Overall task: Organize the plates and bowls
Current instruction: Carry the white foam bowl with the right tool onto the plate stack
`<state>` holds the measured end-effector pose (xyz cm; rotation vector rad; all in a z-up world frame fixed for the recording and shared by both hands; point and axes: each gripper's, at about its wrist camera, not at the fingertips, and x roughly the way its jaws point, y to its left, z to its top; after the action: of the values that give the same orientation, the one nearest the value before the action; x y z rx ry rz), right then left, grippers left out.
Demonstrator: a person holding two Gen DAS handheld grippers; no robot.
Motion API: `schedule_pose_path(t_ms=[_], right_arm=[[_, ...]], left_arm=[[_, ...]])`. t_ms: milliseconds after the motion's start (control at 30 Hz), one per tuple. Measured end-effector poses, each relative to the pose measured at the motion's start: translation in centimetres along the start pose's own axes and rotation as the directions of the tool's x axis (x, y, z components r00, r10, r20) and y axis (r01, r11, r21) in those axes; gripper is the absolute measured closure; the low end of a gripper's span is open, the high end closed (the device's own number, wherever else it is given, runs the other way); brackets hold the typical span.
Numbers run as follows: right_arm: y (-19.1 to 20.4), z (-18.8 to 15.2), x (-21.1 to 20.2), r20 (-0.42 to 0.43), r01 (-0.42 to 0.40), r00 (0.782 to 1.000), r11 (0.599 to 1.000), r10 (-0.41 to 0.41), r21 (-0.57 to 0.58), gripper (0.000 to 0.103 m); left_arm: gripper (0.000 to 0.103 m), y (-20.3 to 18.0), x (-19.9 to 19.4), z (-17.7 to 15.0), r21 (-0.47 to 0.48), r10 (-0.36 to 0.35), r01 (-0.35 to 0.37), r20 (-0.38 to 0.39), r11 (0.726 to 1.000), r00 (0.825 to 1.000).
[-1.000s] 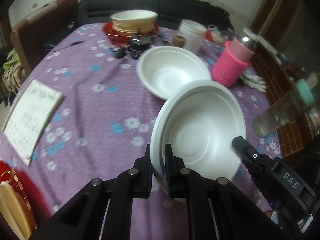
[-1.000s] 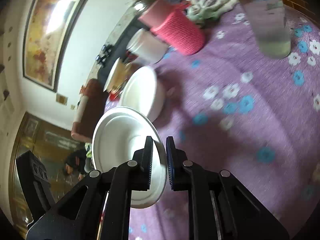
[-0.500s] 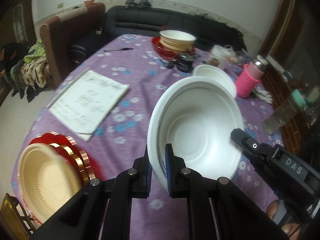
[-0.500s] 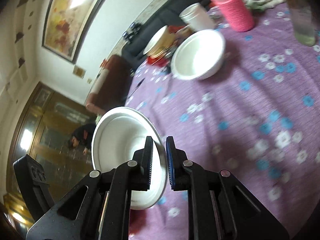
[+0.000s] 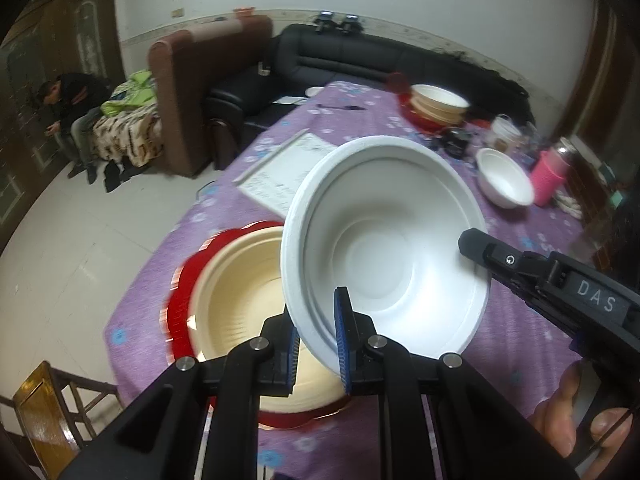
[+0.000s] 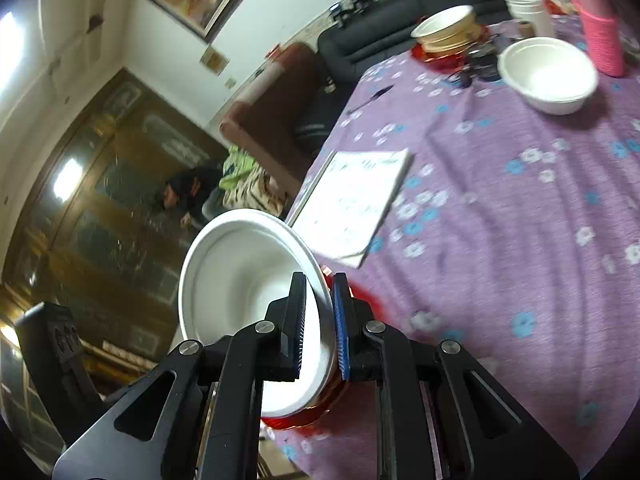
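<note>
My left gripper (image 5: 317,340) is shut on the near rim of a white foam bowl (image 5: 392,248), held tilted above the table. My right gripper (image 6: 319,320) is shut on the opposite rim of the same bowl (image 6: 244,272). Under it, at the table's near corner, a cream bowl (image 5: 240,300) sits on a red plate (image 5: 188,292); the red plate's edge also shows in the right wrist view (image 6: 320,408). A second white bowl (image 5: 506,182) (image 6: 548,74) rests far across the table. Another cream bowl stack on a red plate (image 5: 436,106) (image 6: 450,30) stands at the far end.
The table has a purple flowered cloth (image 6: 500,208). A white notepad (image 5: 288,172) (image 6: 356,200) lies mid-table. A pink-sleeved bottle (image 5: 550,176) (image 6: 602,32) and a white cup (image 6: 530,10) stand near the far bowl. A pen (image 5: 340,107) lies far off. Sofas stand beyond the table.
Both grippers have carried the white bowl back from the table's middle to the near corner, above the cream bowl and red plate. The grip on the bowl has not changed.
</note>
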<state>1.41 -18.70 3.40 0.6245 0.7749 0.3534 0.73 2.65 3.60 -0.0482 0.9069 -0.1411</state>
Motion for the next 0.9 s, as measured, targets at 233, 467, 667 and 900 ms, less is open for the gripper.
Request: schedule_pose_path(t_ms=[233,467,667,900], right_arm=[[2.5,-1.8,3.2,-0.045,0.028,0.998,0.997,-0.031,-0.077,0.09],[3.7,-3.3,5.5,-0.069,0.079,0.994,0.988,-0.089,-0.136,0.09],[4.3,-4.1,6.4,-0.053,0.135,0.988,0.972,-0.148,-0.194,0.09],[4.8,-4.5,6.3,-0.026,0.17,0.983,0.958,-0.181,-0.232,0.09]], left_arm=[[0.088,3.2,0.7,-1.1,-0.044,0.019,-0.019,-0.019,0.999,1.0],[0.088,5.0,2.3,-2.0,-0.067,0.032,-0.035,-0.056,0.997,0.998],[0.087,6.0,3.2,-2.6,-0.078,0.021,-0.028,-0.084,0.997,0.996],[0.085,6.3,3.4,-2.9,-0.056,0.039,-0.044,-0.097,0.997,0.994]])
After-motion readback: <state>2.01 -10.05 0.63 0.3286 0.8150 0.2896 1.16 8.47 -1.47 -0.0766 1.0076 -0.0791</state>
